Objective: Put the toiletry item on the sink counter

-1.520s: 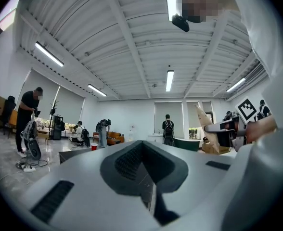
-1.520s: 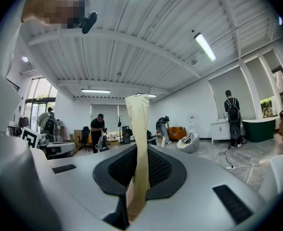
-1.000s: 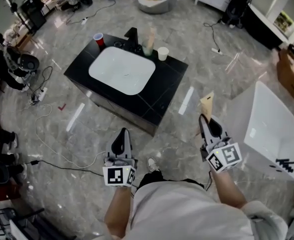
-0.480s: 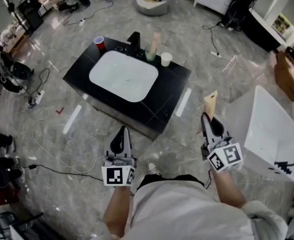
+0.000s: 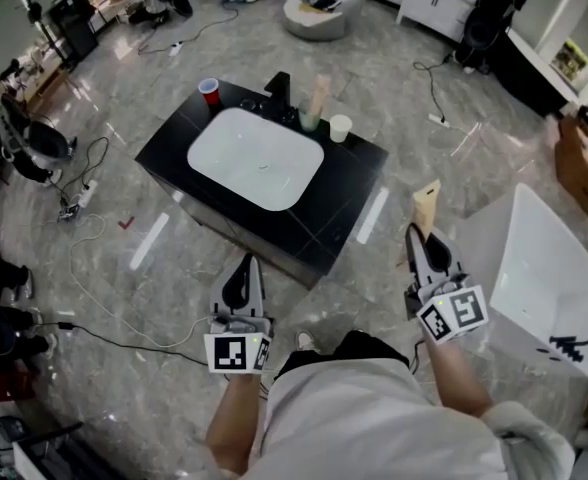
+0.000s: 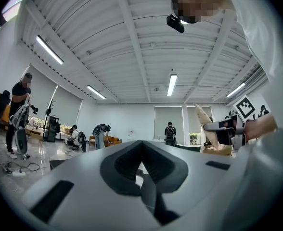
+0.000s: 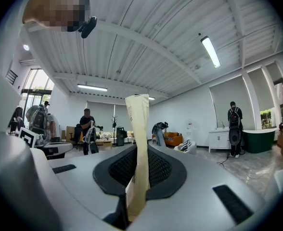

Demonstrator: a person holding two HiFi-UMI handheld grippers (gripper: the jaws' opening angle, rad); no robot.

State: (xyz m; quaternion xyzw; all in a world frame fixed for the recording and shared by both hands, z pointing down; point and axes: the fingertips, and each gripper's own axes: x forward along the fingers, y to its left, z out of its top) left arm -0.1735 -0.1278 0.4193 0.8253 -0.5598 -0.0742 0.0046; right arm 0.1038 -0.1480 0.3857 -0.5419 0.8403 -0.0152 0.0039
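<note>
Cream tube (image 5: 427, 200): clenched upright in right claw (image 5: 419, 236), flat end rising past the tips.
Left claw (image 5: 245, 262): closed on nothing, level with the right one.
Change: counter (image 5: 339, 193) has slid slightly nearer both claws over the last second; the claws keep their pose (a carry, I judge, not yet a placing).
Meaning: tube still well apart from the counter, so the approach remains.
Surface: glossy black top, ahead-left of right claw, bare at its near corner; basin (image 5: 256, 158) beyond, white cup (image 5: 341, 127) and faucet (image 5: 279, 86) on the far edge.
Room: grey marble floor (image 5: 124, 188); cables (image 5: 84, 268) left of left claw.
</note>
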